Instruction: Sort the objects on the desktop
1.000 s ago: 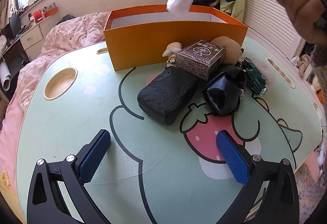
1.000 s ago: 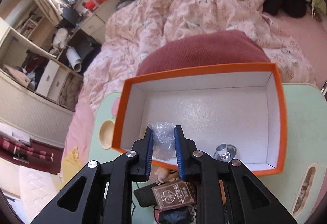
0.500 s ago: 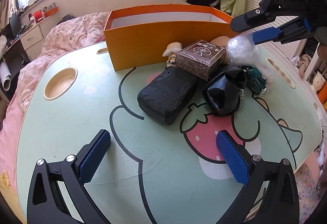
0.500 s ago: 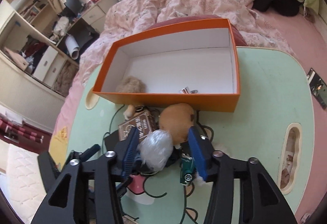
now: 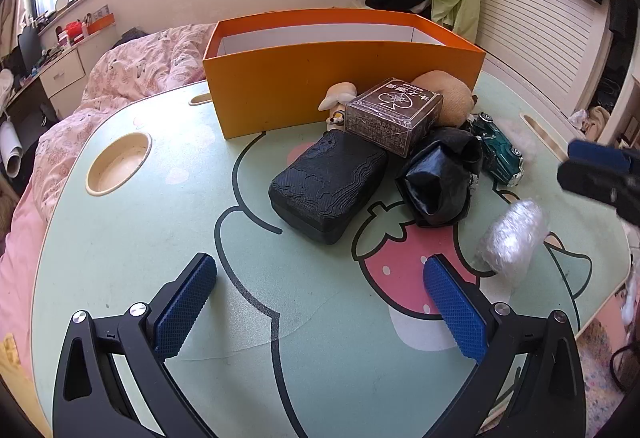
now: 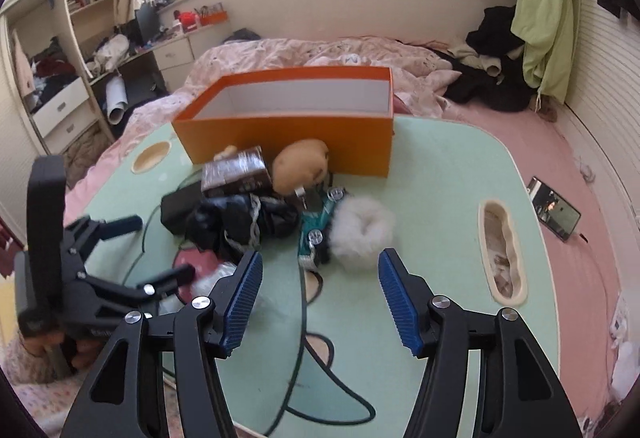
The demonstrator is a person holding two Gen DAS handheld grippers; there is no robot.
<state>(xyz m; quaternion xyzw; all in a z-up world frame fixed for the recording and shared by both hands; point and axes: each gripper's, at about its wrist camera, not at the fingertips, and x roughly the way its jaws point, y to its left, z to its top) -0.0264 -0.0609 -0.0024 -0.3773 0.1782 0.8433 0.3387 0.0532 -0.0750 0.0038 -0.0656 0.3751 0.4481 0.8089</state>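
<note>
My right gripper [image 6: 320,294] has come away from above the orange box [image 5: 344,78] down to the lower part of the table [image 5: 120,246]. Its jaws are opening, nothing between them. The plastic-wrapped bundle [image 5: 510,236] is lying loose at the right of the left view, beside the black pouch [image 5: 440,178]. I am holding my left gripper [image 5: 320,302] wide open over bare tabletop.
</note>
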